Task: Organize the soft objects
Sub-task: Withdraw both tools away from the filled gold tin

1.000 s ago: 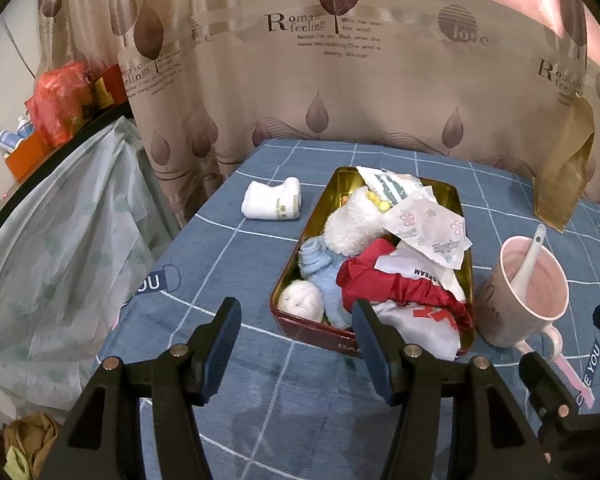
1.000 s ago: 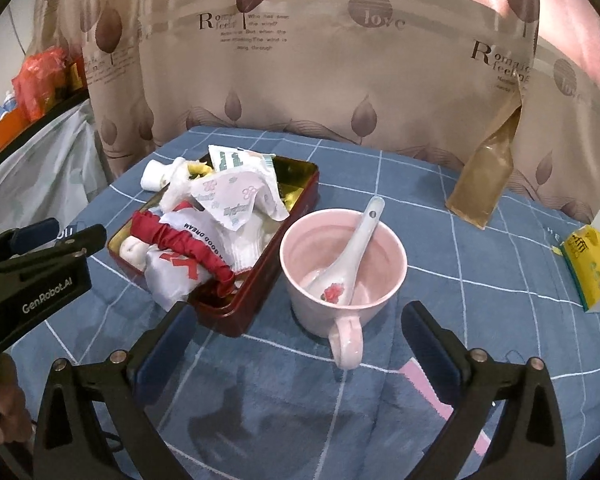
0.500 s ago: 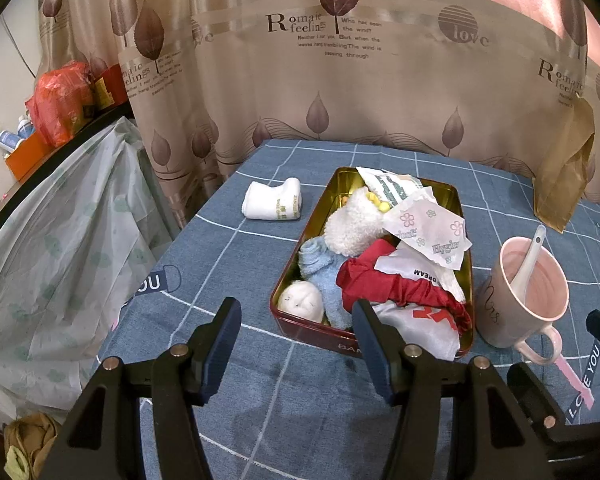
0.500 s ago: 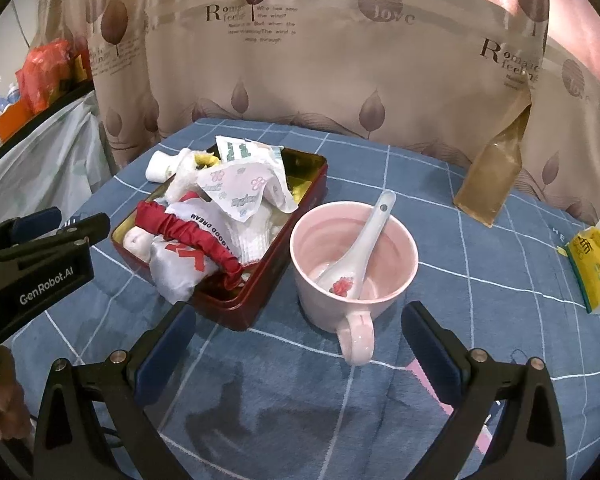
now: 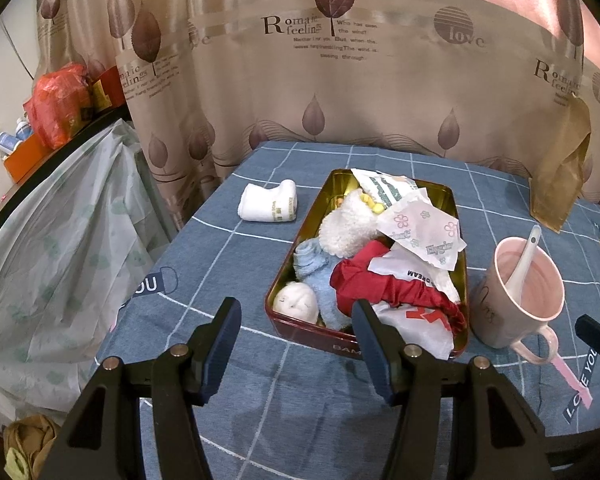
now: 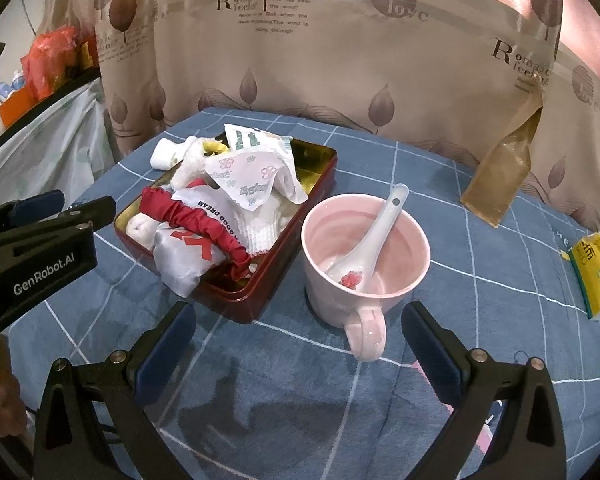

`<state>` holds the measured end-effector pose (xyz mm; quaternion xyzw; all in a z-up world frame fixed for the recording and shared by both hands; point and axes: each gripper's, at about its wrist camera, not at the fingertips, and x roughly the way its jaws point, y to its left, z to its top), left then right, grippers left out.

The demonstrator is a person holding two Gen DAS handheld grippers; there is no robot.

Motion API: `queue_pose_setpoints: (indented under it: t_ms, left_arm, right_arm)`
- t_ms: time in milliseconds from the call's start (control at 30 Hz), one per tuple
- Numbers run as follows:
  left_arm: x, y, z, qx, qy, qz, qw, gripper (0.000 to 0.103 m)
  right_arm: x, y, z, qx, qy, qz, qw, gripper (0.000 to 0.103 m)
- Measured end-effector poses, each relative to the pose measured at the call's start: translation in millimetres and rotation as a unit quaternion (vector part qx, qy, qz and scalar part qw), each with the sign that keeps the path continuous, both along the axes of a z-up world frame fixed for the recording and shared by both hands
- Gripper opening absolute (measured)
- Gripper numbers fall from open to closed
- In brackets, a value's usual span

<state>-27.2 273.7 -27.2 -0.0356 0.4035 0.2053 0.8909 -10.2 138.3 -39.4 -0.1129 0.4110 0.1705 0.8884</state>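
Tin (image 5: 458,216) on the blue cloth, heaped with soft things: red scrunchie (image 5: 384,286), white plush (image 5: 346,226), blue sock (image 5: 314,266). White sock (image 5: 269,202) lies apart, left of tin. Mug (image 6: 364,252) with spoon (image 6: 374,234) just right of tin. Left gripper (image 5: 296,344) spread, empty, near tin's front. Right gripper (image 6: 298,344) spread, empty, before mug.
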Motion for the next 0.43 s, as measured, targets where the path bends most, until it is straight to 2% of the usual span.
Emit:
queue_pose_setpoints:
  t_ms: [433]
  left_arm:
    - [0.1,-4.4,1.3,0.001,-0.004,-0.004,1.0000,0.059]
  right_arm:
    - [-0.3,2.1,-0.3,-0.001,0.000,0.000,1.000,0.102]
